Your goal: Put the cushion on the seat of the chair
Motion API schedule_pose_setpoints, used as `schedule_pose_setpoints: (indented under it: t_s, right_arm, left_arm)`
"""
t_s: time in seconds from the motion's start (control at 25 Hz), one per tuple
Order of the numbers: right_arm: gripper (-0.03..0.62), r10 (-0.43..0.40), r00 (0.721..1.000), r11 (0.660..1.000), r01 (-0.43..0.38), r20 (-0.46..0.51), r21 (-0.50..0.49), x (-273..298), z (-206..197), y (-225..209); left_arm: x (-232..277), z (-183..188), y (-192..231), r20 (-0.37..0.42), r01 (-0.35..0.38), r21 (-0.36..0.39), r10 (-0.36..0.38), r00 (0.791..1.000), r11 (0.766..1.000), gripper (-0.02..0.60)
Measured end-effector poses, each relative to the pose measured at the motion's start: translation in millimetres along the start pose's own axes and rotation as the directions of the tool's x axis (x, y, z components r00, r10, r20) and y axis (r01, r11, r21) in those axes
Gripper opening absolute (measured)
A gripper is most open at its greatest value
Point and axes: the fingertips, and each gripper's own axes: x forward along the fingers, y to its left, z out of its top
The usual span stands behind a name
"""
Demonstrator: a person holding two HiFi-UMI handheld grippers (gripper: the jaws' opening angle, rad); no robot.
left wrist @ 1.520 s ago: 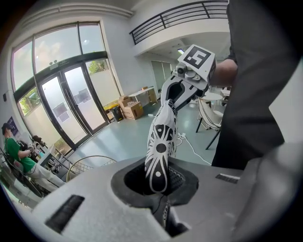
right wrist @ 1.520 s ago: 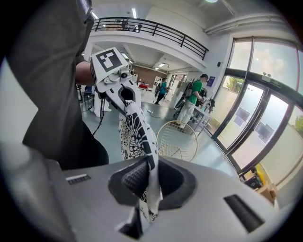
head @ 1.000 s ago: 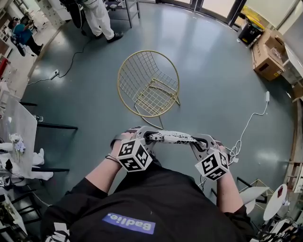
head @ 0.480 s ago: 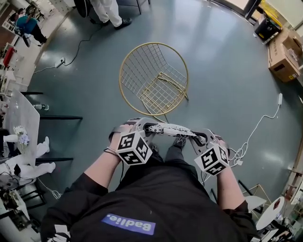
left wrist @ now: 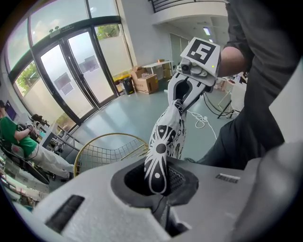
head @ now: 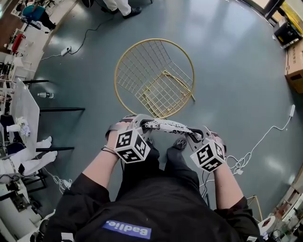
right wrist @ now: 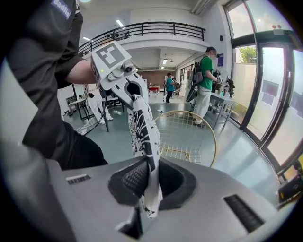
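Note:
A thin white cushion with black print hangs stretched edge-on between my two grippers, in front of the person's legs. My left gripper is shut on its left end. My right gripper is shut on its right end. The gold wire chair stands on the floor just beyond the cushion, its round back at the left and its mesh seat nearest the cushion. The chair also shows past the cushion in the left gripper view and the right gripper view.
A white cable runs over the grey floor at the right. Cardboard boxes sit at the far right edge. Dark table legs and desks stand at the left. A person in white trousers stands beyond the chair.
The person has stepped toward the chair, which now lies closer beneath the cushion. Both grippers have sunk and moved forward together, still holding the cushion stretched between them.

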Motion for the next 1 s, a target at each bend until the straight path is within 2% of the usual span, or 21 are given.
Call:
schedule_pose_setpoints:
  t_s: [0.24,0.6,0.8,1.0]
  right_arm:
    - [0.037,0.029,0.999,0.999,-0.029,-0.019,0.016,54.2,-13.9,-41.0]
    - [0.037,0.003,1.0,0.994,0.0,-0.028,0.106,117.9,-23.2,-102.3]
    - [0.037,-0.048,0.998,0.993,0.052,-0.044,0.103,149.3,-31.3,-138.9]
    - [0.037,-0.097,0.994,0.988,0.103,-0.052,0.112,194.8,-43.8,-169.6]
  left_arm:
    - [46.2,-18.5,39.7,-0.032,0.012,-0.046,-0.014,0.999,0.999,0.026]
    - [101.1,-39.1,94.4,-0.059,0.034,-0.073,-0.038,0.998,0.997,0.026]
    - [137.0,-45.3,129.7,-0.059,-0.002,-0.033,0.0,0.998,0.999,0.026]
    - [179.8,-62.3,167.4,-0.053,-0.068,0.024,0.069,0.996,0.997,0.028]
